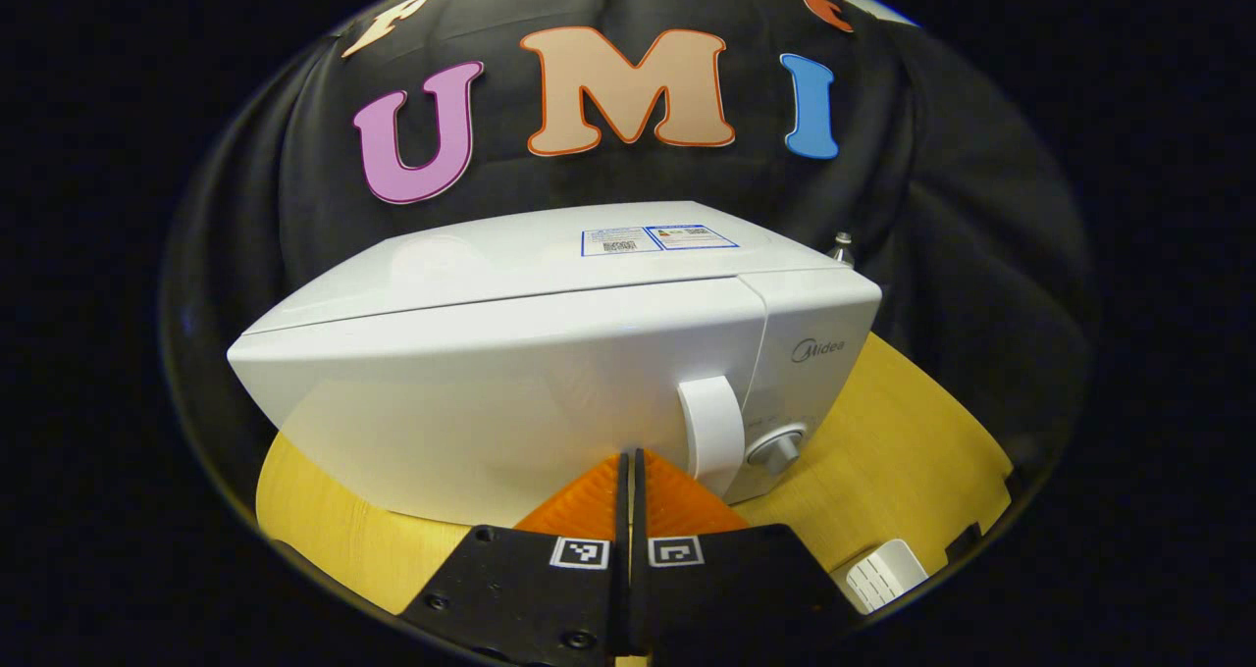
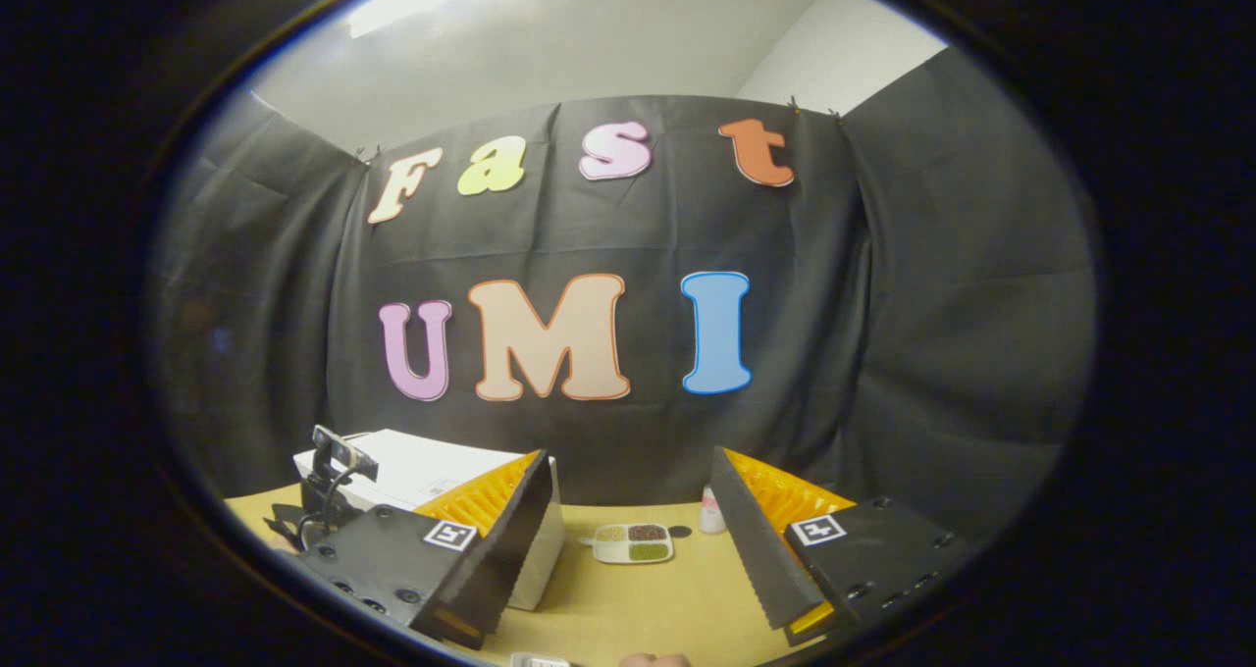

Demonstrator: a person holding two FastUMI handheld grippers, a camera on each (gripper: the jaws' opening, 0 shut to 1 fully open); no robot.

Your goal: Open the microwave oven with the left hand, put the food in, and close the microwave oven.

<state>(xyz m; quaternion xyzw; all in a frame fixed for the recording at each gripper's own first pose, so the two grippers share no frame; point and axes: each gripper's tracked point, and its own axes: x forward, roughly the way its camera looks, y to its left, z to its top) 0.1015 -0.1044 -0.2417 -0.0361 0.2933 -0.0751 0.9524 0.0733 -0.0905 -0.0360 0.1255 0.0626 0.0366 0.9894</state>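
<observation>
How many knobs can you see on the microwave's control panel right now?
1: a single knob low on the microwave panel, right of the door handle. The panel's lower edge is cut off, so another may be hidden.

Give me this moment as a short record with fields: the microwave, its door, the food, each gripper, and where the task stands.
microwave: white microwave oven on the wooden table
door: closed, handle untouched
left gripper: fingers together, in front of the door just left of the handle, holding nothing
right gripper: fingers wide apart, empty
food: divided tray on the table, right of the microwave
beside tray: small bottle
stage: opening not yet begun
</observation>
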